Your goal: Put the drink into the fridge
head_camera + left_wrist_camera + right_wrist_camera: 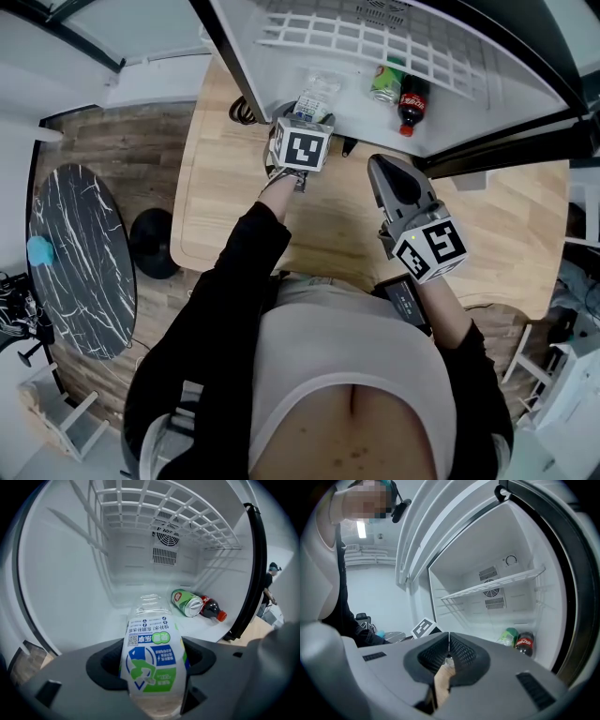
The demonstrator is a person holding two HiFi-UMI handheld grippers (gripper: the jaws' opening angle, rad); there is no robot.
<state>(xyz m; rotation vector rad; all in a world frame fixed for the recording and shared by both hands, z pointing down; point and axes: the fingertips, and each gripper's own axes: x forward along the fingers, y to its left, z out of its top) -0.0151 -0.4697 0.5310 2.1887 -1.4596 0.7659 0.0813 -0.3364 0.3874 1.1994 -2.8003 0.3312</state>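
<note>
Clamping a clear plastic bottle with a green-and-blue label across its labelled middle, the left tongs point it lengthwise into the open white fridge. The bottle's far end reaches over the fridge's floor, below the white wire shelf; whether it touches that floor is hard to tell. From the head view, the left tongs sit right at the fridge's opening with the bottle just past the threshold.

The right tongs are pressed together with nothing between them. They hang outside the fridge, to the right of the left pair and further back from the opening, aimed towards the interior.

Further inside, 2 other drinks lie on their sides on the fridge floor, touching each other near the right wall: a green drinks can and a dark cola bottle with a red cap. A round vent with a slatted grille is set in the back wall.

Under both tongs spreads a light wooden worktop. Well to its left stands a round black marbled table.
</note>
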